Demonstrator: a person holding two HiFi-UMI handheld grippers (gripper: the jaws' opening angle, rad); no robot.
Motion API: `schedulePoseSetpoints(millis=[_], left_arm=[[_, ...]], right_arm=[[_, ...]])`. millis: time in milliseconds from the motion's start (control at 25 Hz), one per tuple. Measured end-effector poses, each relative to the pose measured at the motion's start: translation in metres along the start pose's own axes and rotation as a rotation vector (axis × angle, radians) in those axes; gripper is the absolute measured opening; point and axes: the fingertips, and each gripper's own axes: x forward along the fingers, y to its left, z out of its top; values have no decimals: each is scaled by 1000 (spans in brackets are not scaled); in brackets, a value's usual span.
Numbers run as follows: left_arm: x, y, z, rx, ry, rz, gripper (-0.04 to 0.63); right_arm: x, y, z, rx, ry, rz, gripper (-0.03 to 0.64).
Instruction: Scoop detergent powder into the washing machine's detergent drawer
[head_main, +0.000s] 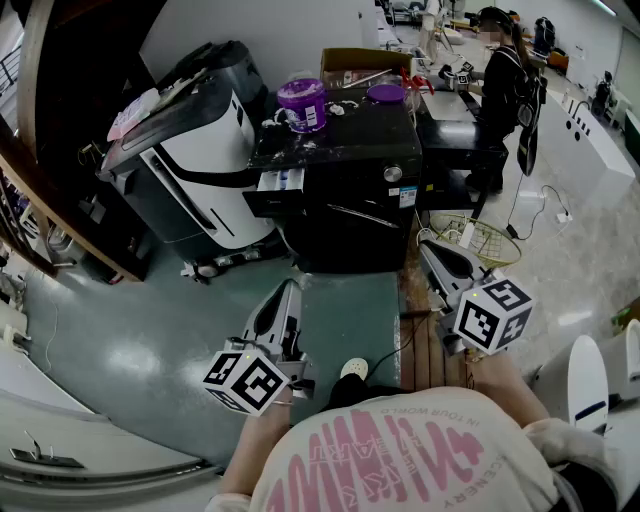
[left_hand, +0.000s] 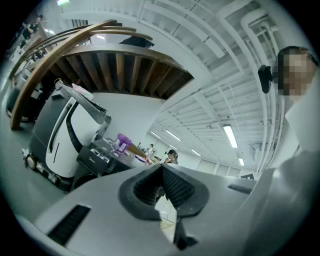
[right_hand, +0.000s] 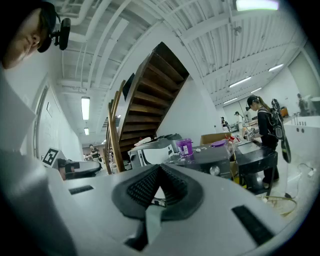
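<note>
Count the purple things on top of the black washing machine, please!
2. A purple detergent tub stands at the back on the washing machine; a purple lid lies to its right, by the cardboard box. More may be hidden.

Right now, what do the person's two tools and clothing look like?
Left tool and right tool match: pale grey moulded bodies, black ribbed pads, each carrying a cube of black-and-white square markers. The person wears a pale shirt with pink lettering.
</note>
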Motion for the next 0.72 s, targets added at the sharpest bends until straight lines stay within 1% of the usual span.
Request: schedulePoseSetpoints(millis=[120, 240, 400, 600, 720], left_arm=[[5, 5, -10, -13, 29, 1, 2], [13, 14, -15, -29, 33, 8, 2], [43, 34, -13, -41, 37, -3, 2], [94, 67, 8, -53, 38, -30, 2], [126, 90, 30, -41, 46, -41, 0]], right_arm=[[3, -7, -10, 5, 23, -15, -5], [11, -14, -20, 16, 55, -19, -5], [37, -32, -18, 11, 64, -37, -5], [91, -53, 2, 11, 63, -59, -5], [130, -61, 20, 24, 41, -56, -5]])
